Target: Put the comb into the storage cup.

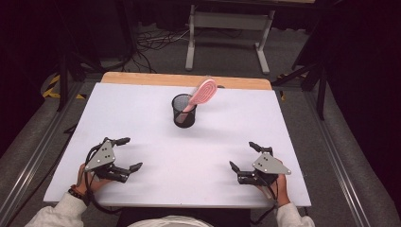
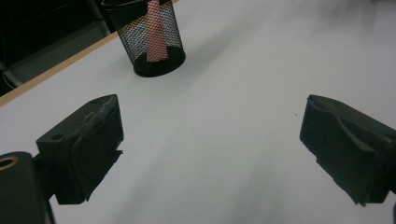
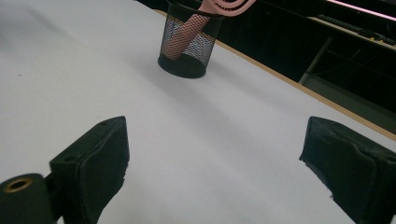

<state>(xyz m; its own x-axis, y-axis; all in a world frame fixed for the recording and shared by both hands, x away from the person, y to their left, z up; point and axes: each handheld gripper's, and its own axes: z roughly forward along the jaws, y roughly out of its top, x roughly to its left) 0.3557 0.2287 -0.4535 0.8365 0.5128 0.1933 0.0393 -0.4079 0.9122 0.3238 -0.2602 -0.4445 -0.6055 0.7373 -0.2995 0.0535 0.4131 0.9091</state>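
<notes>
1. The left gripper (image 1: 128, 153) is held at the near left of the table (image 1: 142, 109), jaws spread wide, nothing between them.
2. The right gripper (image 1: 241, 156) is held at the near right, likewise spread and empty.
3. A mesh cup (image 1: 183, 110) is seen far centre, well apart from both.
4. A pink brush (image 1: 201, 93) is propped in the cup, head tilted right.

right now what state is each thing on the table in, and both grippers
mesh pen cup: upright on the white table top, toward the far side
pink hairbrush: handle down in the cup, head leaning out over the rim to the right
left gripper: jaws wide open, empty, low at the near left of the table
right gripper: jaws wide open, empty, low at the near right
white table top: flat, bare around the cup
</notes>
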